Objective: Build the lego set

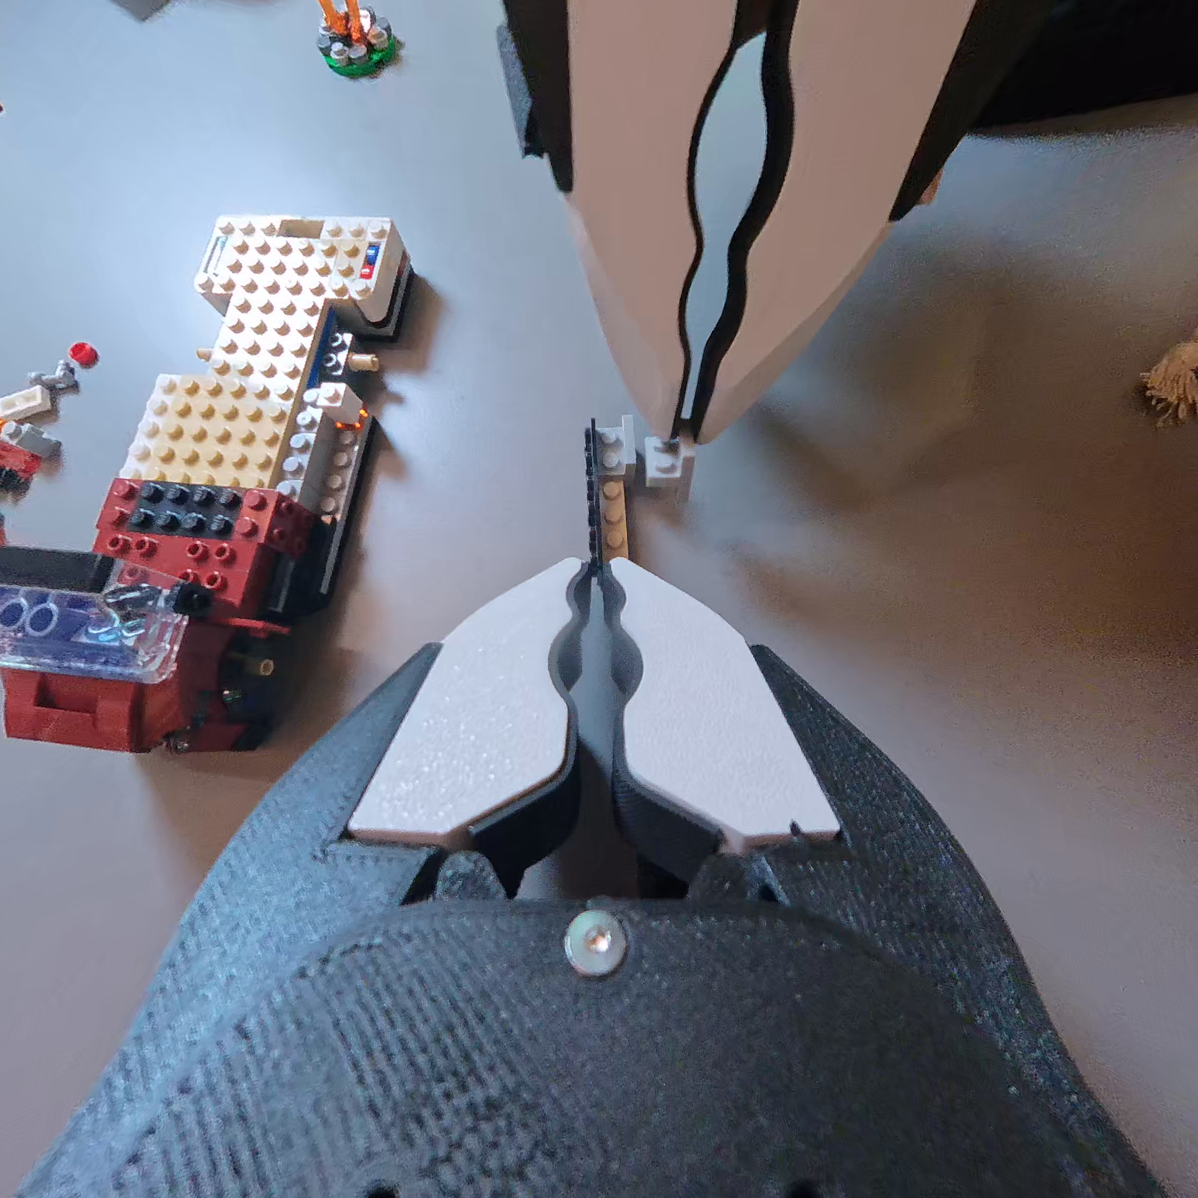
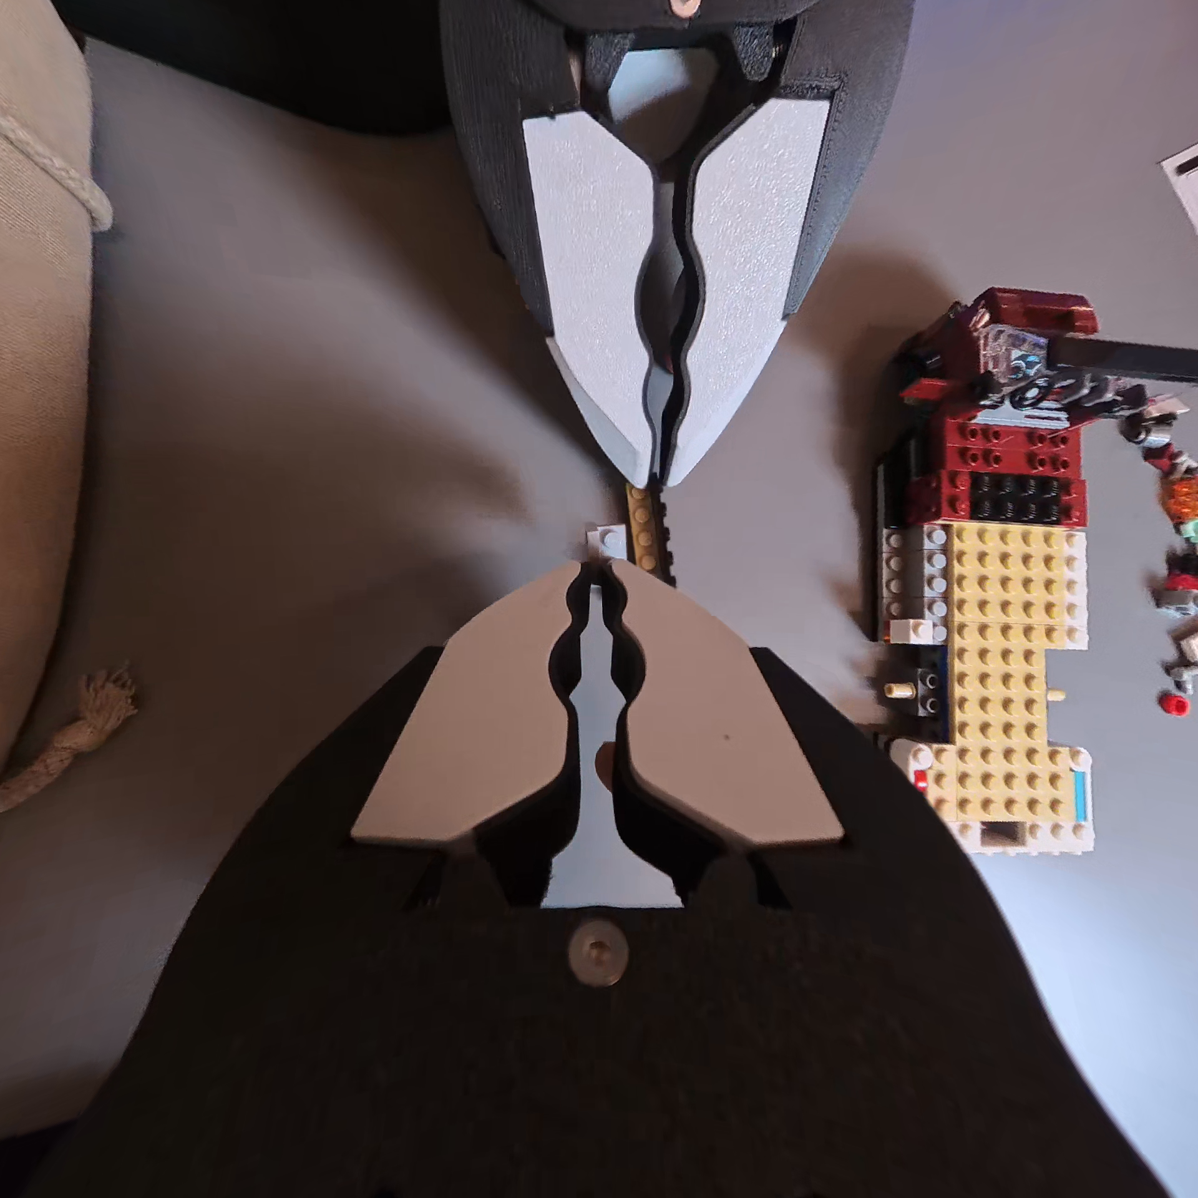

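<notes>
Black-bodied left gripper (image 1: 599, 570) clamps its jaws on a thin black plate strip (image 1: 591, 499) bearing a tan plate (image 1: 612, 518), long axis pointing toward the right gripper (image 1: 681, 444), which pinches a small grey bracket (image 1: 668, 463) just beside the strip's far end, above the bench (image 1: 907, 583).

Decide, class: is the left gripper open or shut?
Shut. The left gripper has its fingertips closed on the edge of a thin black plate with a tan strip attached beside it.
</notes>
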